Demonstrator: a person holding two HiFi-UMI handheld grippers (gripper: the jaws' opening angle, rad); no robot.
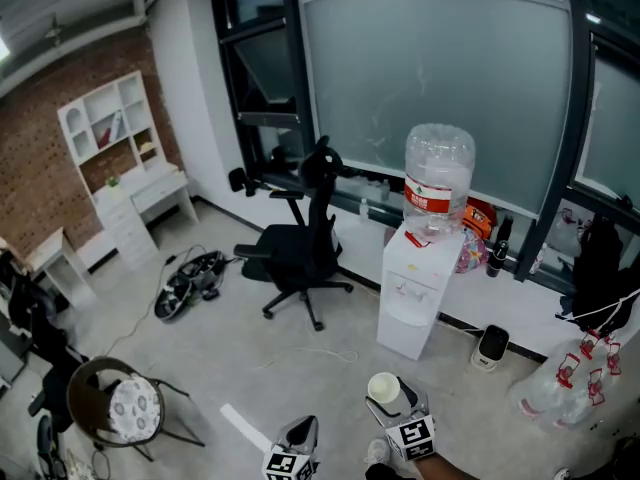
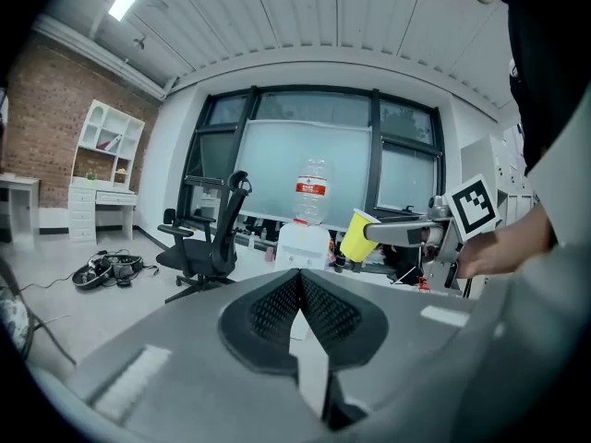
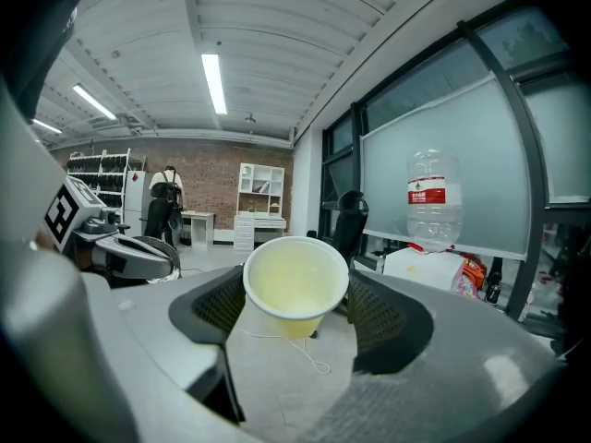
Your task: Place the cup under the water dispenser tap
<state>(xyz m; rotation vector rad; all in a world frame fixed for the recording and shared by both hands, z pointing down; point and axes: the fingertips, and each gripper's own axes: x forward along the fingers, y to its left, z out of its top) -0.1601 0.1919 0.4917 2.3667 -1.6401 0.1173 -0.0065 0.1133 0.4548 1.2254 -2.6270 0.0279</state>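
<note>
The cup (image 3: pixel 294 282) is held between the fingers (image 3: pixel 211 305) of the right gripper (image 3: pixel 297 310). It is squeezed from both sides, just under its rim, and its open mouth is turned up with a small tilt. It looks empty. It is held this way so that water can be caught in it later.

The fingers (image 2: pixel 263 307) of the left gripper (image 2: pixel 300 280) are pressed together, and nothing is held between them. That gripper is held just beside the right one, out of the way, as only one cup has to be carried.

Under both sets of fingers only bare floor (image 1: pixel 250 368) is seen. No table is there, so the cup is carried in the air.

Well ahead of the fingers, a little to their right, the water dispenser (image 1: pixel 412 288) is set against the window wall, with a big bottle (image 1: pixel 438 173) on top. Its tap is too small to be seen well. To its left a black chair (image 1: pixel 300 248) is parked.

The carrying step is judged to be under way. The cup is well apart from the tap, so a stretch of floor has to be crossed first
</note>
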